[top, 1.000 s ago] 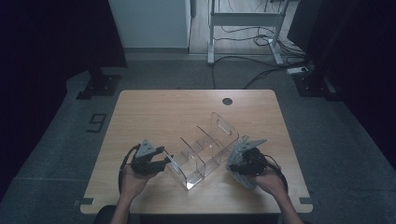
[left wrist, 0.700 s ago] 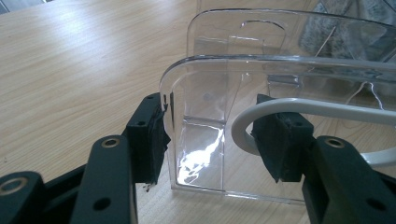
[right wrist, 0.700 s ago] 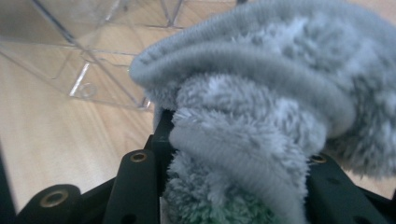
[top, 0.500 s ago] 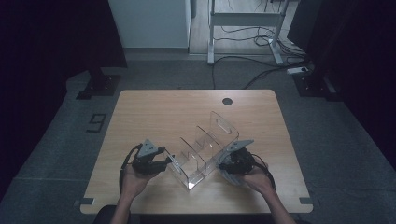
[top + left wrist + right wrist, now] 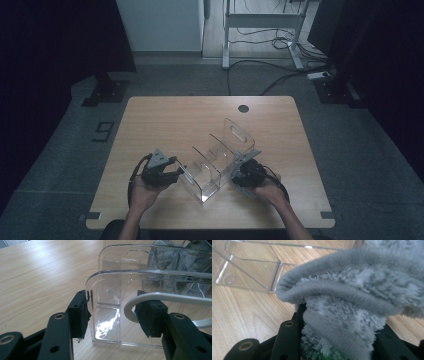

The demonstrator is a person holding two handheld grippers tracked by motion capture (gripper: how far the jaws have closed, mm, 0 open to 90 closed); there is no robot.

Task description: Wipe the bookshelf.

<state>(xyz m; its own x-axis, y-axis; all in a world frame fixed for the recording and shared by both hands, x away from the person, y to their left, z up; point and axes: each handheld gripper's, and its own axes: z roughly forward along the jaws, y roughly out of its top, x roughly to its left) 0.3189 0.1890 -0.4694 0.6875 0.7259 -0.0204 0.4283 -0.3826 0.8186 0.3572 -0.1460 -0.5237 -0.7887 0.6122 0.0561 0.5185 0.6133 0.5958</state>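
The left gripper point(image 5: 176, 172) has not moved: its jaws stay clamped on the near end wall of the clear rack point(image 5: 220, 159), one pad outside the wall, the other inside with a white cable looped by it. That pins the rack on the table point(image 5: 165, 120) for wiping.

The right gripper point(image 5: 239, 173) has slid in and down over the last second and now sits against the rack's right side. Its jaws are squeezed on a grey cloth point(image 5: 352, 305) (a fluffy wad bulging ahead of the jaws), so wiping is probably about to begin. Both hands rest low, forearms near the table's front edge, the grippers angled inward toward the rack between them.
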